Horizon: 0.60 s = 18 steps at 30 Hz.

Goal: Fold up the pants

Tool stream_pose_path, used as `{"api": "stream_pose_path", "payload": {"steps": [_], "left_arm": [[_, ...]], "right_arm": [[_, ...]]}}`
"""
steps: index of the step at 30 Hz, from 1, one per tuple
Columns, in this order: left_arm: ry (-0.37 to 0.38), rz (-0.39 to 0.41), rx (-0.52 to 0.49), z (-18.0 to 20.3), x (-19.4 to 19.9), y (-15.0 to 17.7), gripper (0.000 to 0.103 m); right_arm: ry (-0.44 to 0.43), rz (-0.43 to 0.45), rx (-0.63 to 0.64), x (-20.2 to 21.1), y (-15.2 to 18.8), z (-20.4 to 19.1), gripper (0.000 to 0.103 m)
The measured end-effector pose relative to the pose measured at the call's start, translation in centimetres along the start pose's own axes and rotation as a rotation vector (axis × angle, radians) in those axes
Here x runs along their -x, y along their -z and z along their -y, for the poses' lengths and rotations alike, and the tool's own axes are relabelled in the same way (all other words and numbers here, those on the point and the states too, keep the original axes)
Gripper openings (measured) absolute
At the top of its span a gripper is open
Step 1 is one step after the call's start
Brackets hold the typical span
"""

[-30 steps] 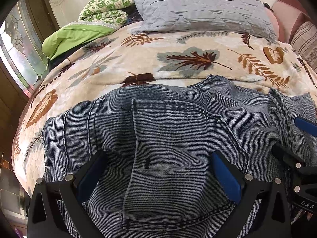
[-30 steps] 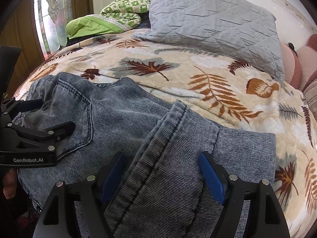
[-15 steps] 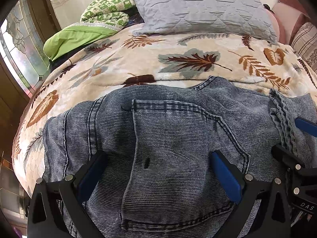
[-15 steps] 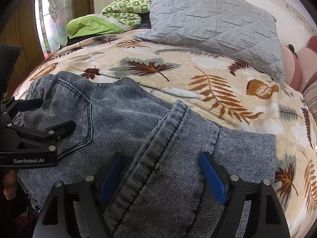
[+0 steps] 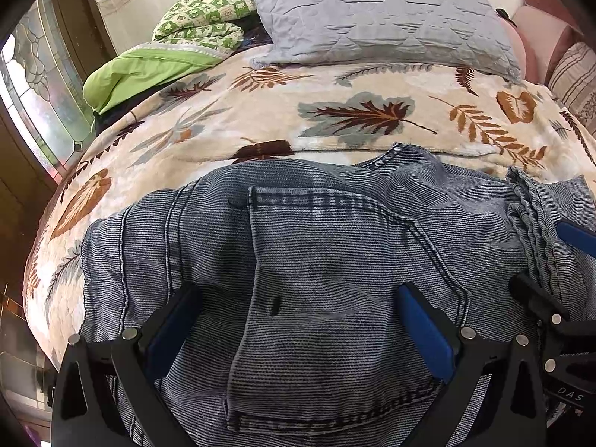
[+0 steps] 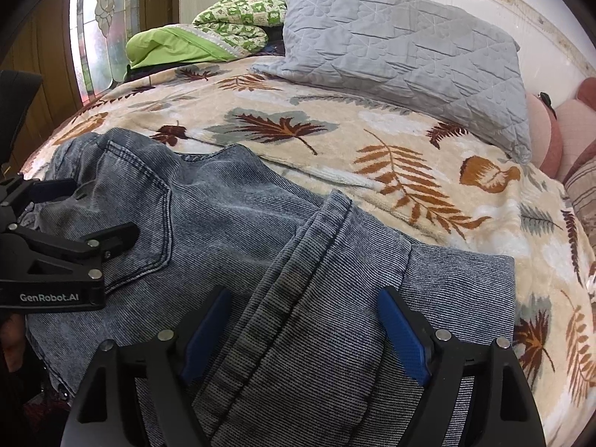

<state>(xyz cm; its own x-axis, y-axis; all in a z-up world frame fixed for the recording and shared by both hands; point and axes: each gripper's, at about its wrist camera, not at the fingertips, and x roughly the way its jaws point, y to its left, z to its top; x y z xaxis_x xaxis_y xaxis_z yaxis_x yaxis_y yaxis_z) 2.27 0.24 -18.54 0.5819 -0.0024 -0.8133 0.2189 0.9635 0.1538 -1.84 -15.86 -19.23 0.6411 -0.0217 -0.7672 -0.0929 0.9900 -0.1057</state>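
Grey-blue denim pants (image 5: 335, 260) lie in a folded stack on the near part of the bed, back pocket up. My left gripper (image 5: 298, 320) is open, its blue-padded fingers spread wide just above the pocket area. In the right wrist view the pants (image 6: 231, 223) show a leg hem folded over the seat. My right gripper (image 6: 303, 327) is open over that hem. The left gripper also shows at the left of the right wrist view (image 6: 108, 216), and the right gripper at the right edge of the left wrist view (image 5: 551, 260).
The bed carries a cream leaf-print blanket (image 5: 298, 126). A grey quilted pillow (image 5: 372, 15) and a green folded quilt (image 5: 178, 52) lie at the far side. Pink and striped cushions (image 6: 566, 141) are at the right. A wooden door with patterned glass (image 6: 97, 22) stands to the left.
Both grippers stay open over the pants. The views have shifted only slightly; the pants have not moved.
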Motion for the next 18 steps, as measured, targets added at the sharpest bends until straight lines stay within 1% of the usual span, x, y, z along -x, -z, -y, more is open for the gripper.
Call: {"api": "stream_pose_path", "payload": {"steps": [9,18], "left_arm": [[-0.008,0.003,0.007,0.17,-0.04,0.09,0.103],[-0.010,0.000,0.012,0.12,-0.05,0.05,0.103]], "right_arm": [[0.009,-0.001,-0.010,-0.33,0.04,0.17,0.089],[0.001,0.009,-0.015,-0.48,0.19,0.33,0.091]]}}
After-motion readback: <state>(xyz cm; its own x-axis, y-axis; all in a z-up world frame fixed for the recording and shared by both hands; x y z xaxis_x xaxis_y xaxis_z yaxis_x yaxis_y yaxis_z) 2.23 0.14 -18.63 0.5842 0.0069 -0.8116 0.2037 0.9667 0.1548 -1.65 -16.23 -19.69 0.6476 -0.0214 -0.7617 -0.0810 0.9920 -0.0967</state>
